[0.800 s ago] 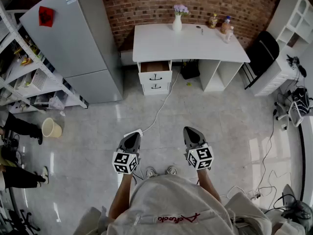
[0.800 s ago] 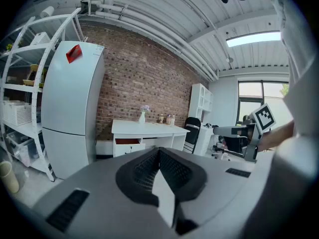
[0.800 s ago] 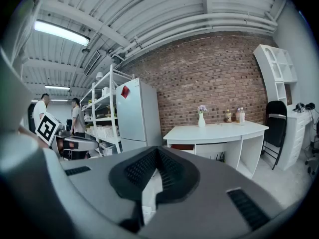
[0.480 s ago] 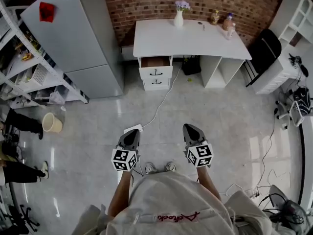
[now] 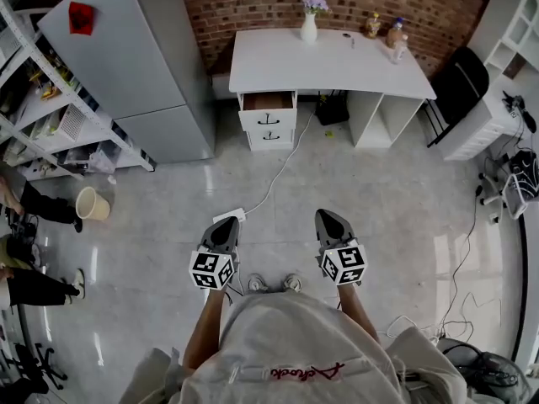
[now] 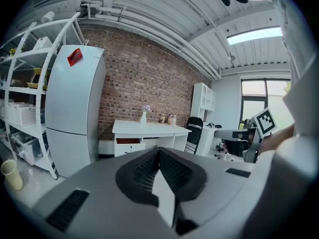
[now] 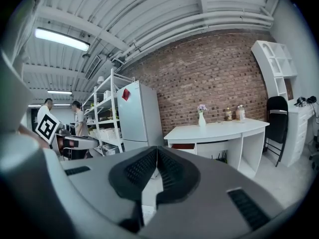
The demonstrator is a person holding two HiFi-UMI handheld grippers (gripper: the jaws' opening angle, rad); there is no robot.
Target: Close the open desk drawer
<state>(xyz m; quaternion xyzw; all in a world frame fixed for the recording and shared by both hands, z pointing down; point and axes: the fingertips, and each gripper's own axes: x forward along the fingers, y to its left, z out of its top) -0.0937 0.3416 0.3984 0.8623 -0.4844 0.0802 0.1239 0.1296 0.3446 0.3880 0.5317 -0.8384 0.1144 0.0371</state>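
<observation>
A white desk stands against the brick wall across the room. Its top left drawer is pulled out and shows a brown inside; a shut drawer lies below it. The same open drawer shows small in the left gripper view, and the drawer shows in the right gripper view too. My left gripper and right gripper are held side by side in front of me, several steps short of the desk, both shut with nothing in them.
A tall grey fridge stands left of the desk, with white shelving further left. A white cable runs over the tiled floor to a power strip. A black chair and white shelves stand right. A vase and bottles sit on the desk.
The desk and fridge have slid slightly up in the head view as I step forward. Both grippers keep their place in front of me, still shut.
</observation>
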